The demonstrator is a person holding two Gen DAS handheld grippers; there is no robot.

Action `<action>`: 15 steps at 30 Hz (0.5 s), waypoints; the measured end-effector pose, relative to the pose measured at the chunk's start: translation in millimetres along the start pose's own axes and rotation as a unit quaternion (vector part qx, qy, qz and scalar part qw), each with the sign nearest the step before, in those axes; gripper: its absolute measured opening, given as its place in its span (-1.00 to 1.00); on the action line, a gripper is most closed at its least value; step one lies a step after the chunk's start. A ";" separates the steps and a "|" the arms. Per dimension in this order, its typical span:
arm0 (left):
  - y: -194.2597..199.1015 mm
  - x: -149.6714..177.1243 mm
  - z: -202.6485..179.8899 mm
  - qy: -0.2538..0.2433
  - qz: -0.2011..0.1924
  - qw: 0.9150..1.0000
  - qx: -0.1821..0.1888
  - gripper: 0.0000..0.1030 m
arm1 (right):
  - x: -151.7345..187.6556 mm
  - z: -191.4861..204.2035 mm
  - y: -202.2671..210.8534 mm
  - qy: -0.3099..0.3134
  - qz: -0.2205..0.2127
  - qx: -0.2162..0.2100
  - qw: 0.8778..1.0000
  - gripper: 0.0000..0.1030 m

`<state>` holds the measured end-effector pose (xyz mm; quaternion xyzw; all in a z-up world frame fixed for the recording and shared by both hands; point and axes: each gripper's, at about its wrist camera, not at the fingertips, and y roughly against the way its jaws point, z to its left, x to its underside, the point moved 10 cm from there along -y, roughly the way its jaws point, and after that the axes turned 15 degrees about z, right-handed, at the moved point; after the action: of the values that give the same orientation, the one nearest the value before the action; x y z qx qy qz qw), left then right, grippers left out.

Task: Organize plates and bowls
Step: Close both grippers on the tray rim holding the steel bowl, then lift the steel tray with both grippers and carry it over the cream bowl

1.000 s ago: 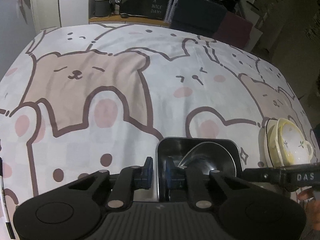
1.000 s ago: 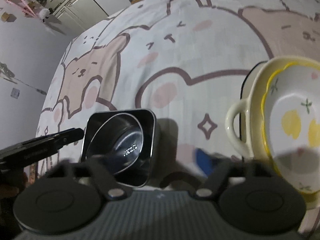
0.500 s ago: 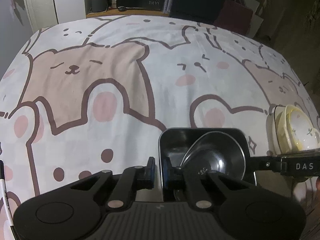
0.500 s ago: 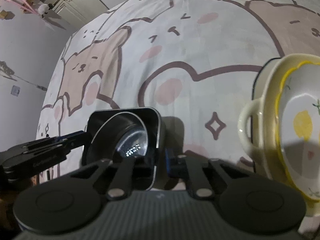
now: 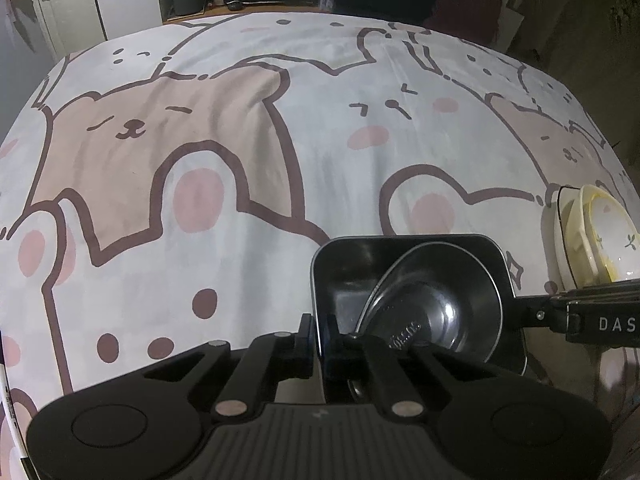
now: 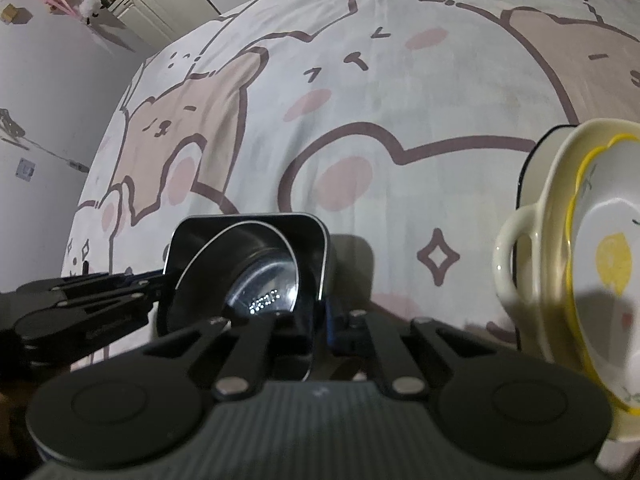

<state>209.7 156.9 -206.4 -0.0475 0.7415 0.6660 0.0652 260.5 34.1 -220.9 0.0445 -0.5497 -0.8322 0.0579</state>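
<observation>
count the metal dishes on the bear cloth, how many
2: a square metal tray, gripped at opposite walls by the left gripper and right gripper, and a round metal bowl tilted inside it.

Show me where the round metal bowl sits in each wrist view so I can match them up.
Left wrist: round metal bowl lies tilted inside the square metal tray, lower centre-right, just beyond the left gripper.
Right wrist: the bowl shows lower centre-left, in the same tray, beyond the right gripper.
Shared landmark: the yellow-rimmed bowl stack, at the right edge in both.
</observation>
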 end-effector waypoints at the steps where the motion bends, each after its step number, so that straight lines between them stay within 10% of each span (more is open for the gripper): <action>1: -0.6 -0.4 0.0 0.000 0.001 1.000 -0.001 -0.90 | -0.3 -0.1 -0.2 0.001 0.000 0.001 1.000 -0.86; 15: -2.0 -0.8 2.3 0.027 -0.001 0.999 0.017 -0.91 | -2.9 0.5 -0.8 0.015 -0.005 0.014 1.000 -0.87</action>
<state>210.9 158.9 -208.5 -0.0651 0.7544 0.6515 0.0473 263.2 35.2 -221.4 0.0605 -0.5598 -0.8241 0.0616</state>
